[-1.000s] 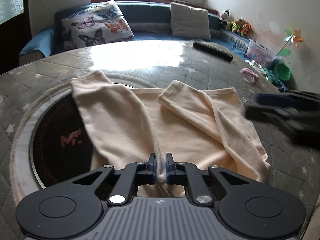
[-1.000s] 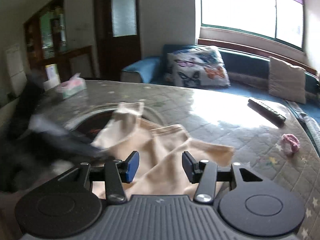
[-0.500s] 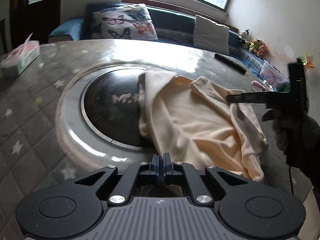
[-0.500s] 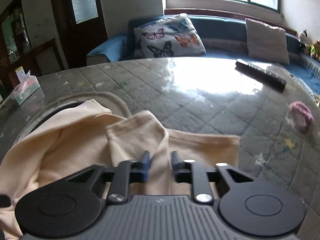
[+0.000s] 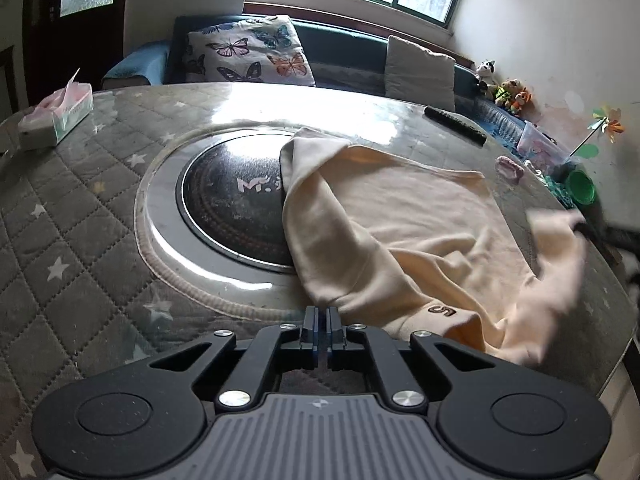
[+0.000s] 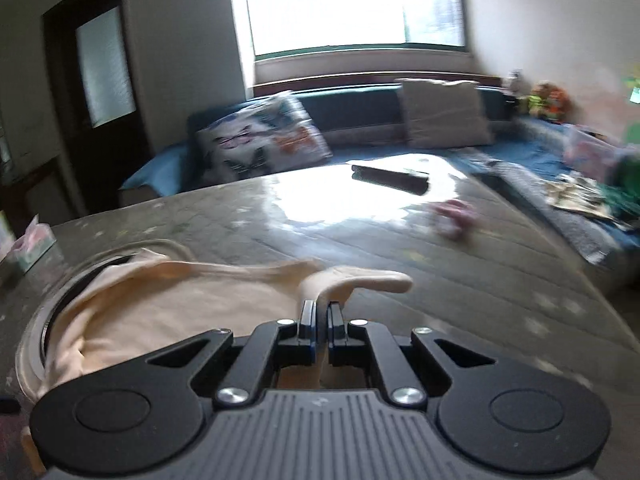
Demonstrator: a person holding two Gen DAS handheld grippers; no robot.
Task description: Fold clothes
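A cream long-sleeved top lies on the quilted round table, partly over the dark round hob. My left gripper is shut at the near edge of the top; I see no cloth between its jaws. My right gripper is shut on a cream sleeve and holds it lifted over the table. In the left wrist view that sleeve shows blurred at the right, pulled away from the body of the top.
A tissue box stands at the table's left. A black remote and a pink scrunchie lie at the far right. A sofa with a butterfly cushion runs behind the table. Toys and a green bowl sit at the right.
My right gripper shut on the sleeve and pulled it off the top toward the right. My left gripper drew back to the near edge and stayed shut.
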